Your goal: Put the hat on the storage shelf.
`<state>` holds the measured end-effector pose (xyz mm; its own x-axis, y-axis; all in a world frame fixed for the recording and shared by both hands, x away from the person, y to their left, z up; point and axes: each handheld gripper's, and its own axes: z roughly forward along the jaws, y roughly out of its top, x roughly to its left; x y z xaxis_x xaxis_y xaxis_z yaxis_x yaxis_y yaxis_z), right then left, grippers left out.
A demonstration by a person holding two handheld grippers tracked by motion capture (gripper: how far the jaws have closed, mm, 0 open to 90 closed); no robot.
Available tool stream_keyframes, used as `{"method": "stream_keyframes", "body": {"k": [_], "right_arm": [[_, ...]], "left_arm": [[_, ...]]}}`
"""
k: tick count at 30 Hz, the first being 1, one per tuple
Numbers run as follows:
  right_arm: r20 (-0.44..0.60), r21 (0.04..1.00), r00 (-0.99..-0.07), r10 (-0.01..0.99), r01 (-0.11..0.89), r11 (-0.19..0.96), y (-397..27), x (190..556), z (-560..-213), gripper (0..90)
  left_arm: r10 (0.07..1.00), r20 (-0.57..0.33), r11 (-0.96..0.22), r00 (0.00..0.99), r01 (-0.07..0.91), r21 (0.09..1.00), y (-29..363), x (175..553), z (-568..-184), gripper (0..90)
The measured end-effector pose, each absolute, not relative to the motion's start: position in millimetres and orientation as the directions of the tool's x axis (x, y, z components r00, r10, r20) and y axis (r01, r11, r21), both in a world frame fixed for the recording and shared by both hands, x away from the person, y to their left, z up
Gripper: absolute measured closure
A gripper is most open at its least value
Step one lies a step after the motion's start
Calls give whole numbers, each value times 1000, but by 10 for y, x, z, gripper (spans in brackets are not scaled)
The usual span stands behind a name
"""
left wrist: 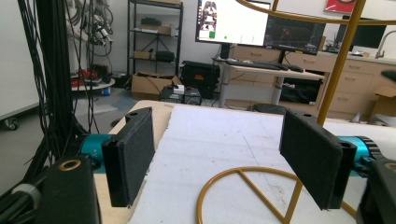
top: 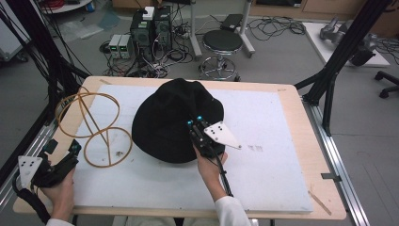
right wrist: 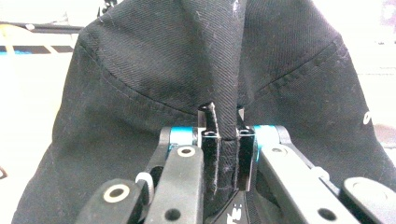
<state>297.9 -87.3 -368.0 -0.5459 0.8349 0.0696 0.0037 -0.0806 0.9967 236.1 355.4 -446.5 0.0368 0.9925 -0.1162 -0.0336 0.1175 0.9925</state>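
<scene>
A black cloth hat (top: 169, 117) lies on the white foam mat (top: 268, 174) in the middle of the table. My right gripper (top: 194, 121) is shut on a fold of the hat's fabric, and the pinched cloth (right wrist: 228, 116) rises between its pads in the right gripper view. A gold wire stand (top: 96, 125) with a ring base lies on its side at the left. My left gripper (top: 70, 153) rests open near the table's front left corner, pointing at the stand. In the left gripper view its pads (left wrist: 133, 151) stand wide apart with nothing between them, the ring base (left wrist: 247, 186) just ahead.
The wooden table edge (top: 324, 188) frames the mat. Black frame posts (top: 329, 89) stand at the right and cables hang at the left. A stool (top: 221, 44) and computer boxes (top: 148, 30) sit on the floor beyond the table.
</scene>
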Motion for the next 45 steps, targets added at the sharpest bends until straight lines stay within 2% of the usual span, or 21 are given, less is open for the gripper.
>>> {"method": "stream_keyframes", "body": {"k": [19,26,45], "right_arm": [[84,976,-608,790,-108,-187,-801,2979,-3260,858],[96,968,-629,771,-120,-218,-718,3007,-3084,858],[59,965,-706,706,-141,-222,-103,3090,-2644,857]], "left_arm": [[988,-148,149,36,-35,988,3595,2348,-4468,268],[987,-155,156,44,-32,987,3582,2363,-4472,268],[990,-134,135,50,-32,990,3570,2357,-4471,267]]}}
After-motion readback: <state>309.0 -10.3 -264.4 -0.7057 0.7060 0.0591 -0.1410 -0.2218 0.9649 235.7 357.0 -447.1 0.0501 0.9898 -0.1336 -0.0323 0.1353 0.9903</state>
